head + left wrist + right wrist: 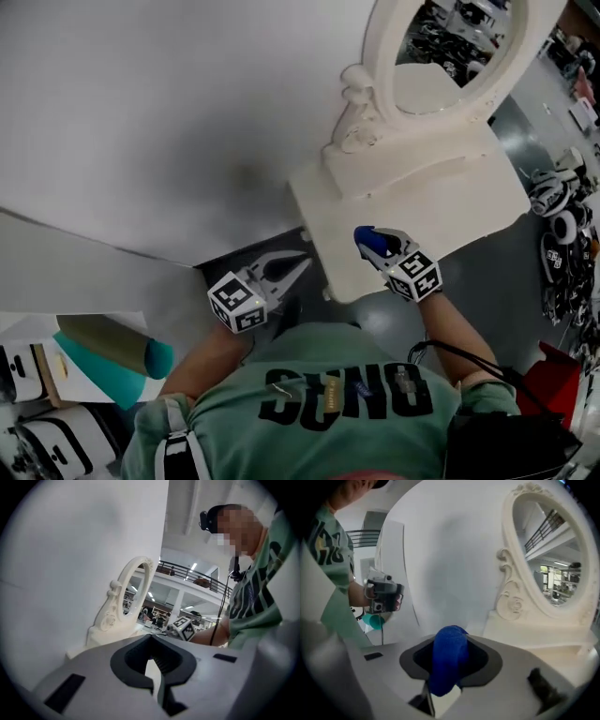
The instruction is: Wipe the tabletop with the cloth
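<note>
Left gripper (292, 266): jaws together, nothing between them, angled up-right in the head view. Right gripper (371, 240): jaws clamped on blue cloth (449, 660), angled up-left. Both forearms (202, 361) bare, reaching forward. Grippers near each other, not touching.

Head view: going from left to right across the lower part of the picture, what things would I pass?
Teal roll → left gripper, jaws together and empty → right gripper, pinching the blue cloth → heap of black-and-white gear on the floor.
</note>
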